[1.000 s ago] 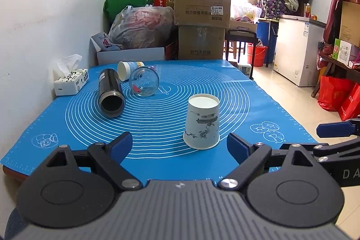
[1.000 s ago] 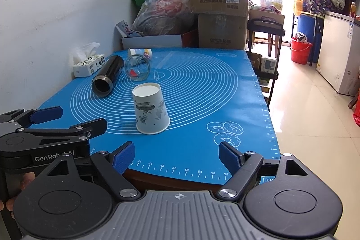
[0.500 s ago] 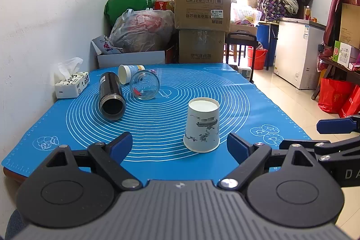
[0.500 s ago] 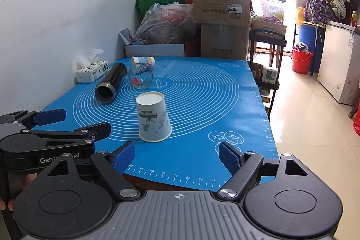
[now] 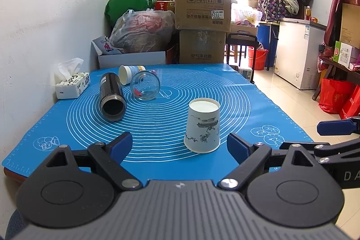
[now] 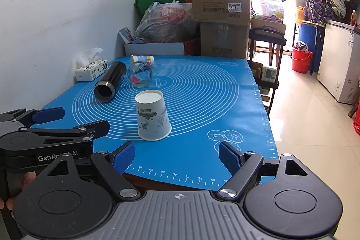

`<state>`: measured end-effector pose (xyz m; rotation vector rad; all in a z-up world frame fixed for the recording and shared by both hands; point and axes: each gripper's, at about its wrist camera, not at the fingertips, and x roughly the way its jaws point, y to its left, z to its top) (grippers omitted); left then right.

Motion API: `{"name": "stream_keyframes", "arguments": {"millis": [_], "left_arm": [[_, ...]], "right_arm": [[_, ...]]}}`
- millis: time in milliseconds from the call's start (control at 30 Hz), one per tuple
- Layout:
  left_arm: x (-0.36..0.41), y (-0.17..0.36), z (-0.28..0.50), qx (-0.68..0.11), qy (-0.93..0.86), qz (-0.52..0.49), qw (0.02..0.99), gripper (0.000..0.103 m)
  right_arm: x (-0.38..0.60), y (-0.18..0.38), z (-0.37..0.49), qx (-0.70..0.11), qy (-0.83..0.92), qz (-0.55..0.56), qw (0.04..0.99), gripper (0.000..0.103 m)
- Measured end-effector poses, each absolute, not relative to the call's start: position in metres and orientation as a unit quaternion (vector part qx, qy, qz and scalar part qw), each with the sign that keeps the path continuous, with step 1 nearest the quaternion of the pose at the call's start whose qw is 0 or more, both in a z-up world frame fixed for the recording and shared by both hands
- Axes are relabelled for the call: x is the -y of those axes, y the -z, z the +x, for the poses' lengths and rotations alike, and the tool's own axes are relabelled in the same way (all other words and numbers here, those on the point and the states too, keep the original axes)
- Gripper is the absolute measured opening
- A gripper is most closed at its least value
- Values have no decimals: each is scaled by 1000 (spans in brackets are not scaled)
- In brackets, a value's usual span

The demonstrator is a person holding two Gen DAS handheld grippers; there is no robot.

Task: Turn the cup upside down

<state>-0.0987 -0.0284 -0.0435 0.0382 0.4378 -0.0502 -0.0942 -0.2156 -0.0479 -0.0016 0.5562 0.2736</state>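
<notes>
A white paper cup with an ink-painting print [image 5: 203, 125] stands upside down, mouth down, on the blue mat [image 5: 202, 87]; it also shows in the right wrist view [image 6: 151, 115]. My left gripper [image 5: 177, 146] is open and empty, held just short of the cup, near the table's front edge. My right gripper [image 6: 176, 155] is open and empty, at the front edge, short of the cup. The left gripper [image 6: 67, 118] also shows at the left of the right wrist view.
A black flask [image 5: 111, 96], a glass jar [image 5: 145, 86] and a second paper cup [image 5: 129, 74] lie on their sides at the back left. A tissue box [image 5: 72, 84] sits by the wall. Cardboard boxes [image 5: 202, 10] and bags stand behind the table.
Both grippers have drawn back and risen a little, so the cup looks slightly farther away. The cup and the other objects have not moved.
</notes>
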Motion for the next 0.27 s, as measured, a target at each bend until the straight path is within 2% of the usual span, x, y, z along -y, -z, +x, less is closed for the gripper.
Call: {"name": "stream_keyframes", "arguments": {"millis": [267], "left_arm": [[28,44,-99,-218,25,18,975,90]], "right_arm": [[216,49,-94,-273,-134,-2,953,83]]}}
